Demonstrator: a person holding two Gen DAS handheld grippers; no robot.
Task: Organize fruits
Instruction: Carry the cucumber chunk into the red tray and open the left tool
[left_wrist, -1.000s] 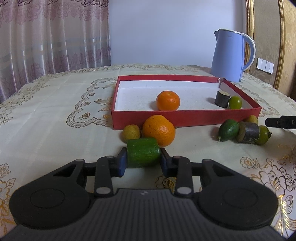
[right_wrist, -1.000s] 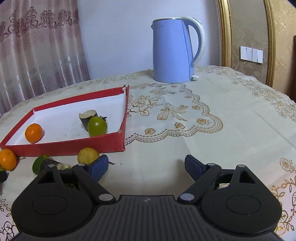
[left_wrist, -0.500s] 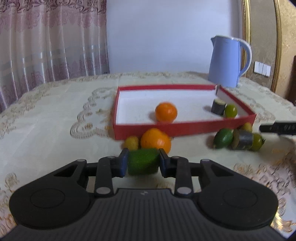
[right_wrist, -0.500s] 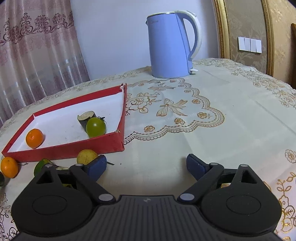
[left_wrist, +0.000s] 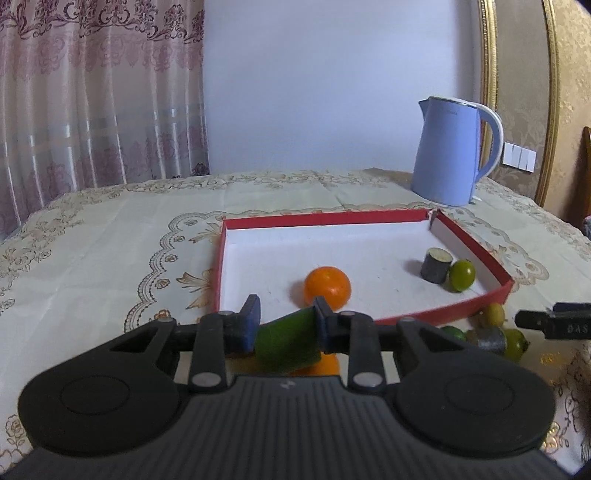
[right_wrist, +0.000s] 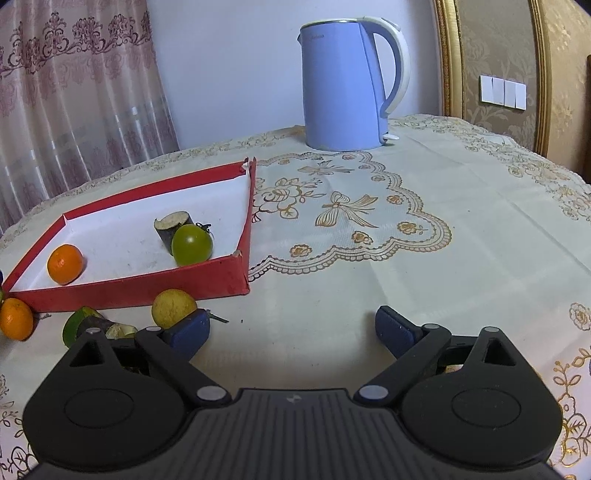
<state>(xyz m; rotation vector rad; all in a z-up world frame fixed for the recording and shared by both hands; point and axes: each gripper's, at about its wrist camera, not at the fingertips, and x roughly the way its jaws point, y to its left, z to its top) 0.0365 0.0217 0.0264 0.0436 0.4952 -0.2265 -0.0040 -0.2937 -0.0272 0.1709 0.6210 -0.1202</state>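
Between my left gripper's blue pads sits the stubby green fruit piece with a flat cut end, tilted, raised above the tablecloth just short of the red-walled, white-floored cardboard tray. Its jaws have just been closing and now pinch it across its sides. It looks light and firm with smooth, possibly slippery skin, so I'd judge a mid-body grip safest. My right gripper has been spreading, wide and empty.

Red tray near the table's left edge holds 1 orange, perhaps a green tomato.
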